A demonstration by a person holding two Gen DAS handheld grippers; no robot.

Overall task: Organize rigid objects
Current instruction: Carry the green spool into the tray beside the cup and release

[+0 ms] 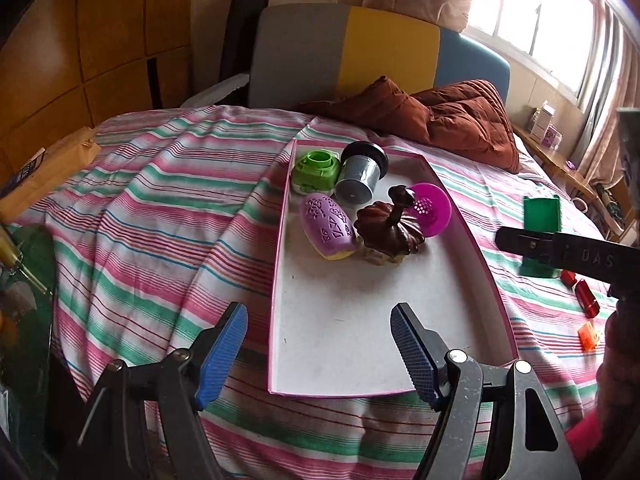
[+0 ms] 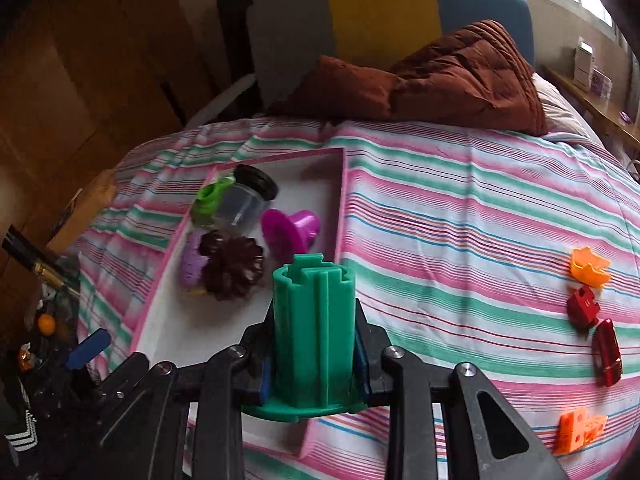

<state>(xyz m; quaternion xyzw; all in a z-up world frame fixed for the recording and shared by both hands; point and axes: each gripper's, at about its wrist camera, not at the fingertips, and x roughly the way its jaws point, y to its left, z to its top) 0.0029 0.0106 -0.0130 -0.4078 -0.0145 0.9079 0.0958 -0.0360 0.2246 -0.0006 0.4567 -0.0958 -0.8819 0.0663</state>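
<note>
My pads [image 1: 224, 344]: blue. Spool [image 2: 314, 332] I grip: green. Tray [image 1: 280, 264]: pink rim, white floor. Sheet [image 1: 160, 208]: pink/green/white stripes.

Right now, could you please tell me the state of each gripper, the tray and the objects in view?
Left gripper: open, empty, over the tray's near end.
Right gripper: shut on the green ribbed piece, held upright.
Tray: on the bed, near half bare.
Clear jar: on its side in the tray, black lid on.
Purple strainer: tipped on edge in the tray.
Red pieces: loose on the bedspread.

green ribbed cylinder [image 2: 314, 336] upright, clamped
</note>
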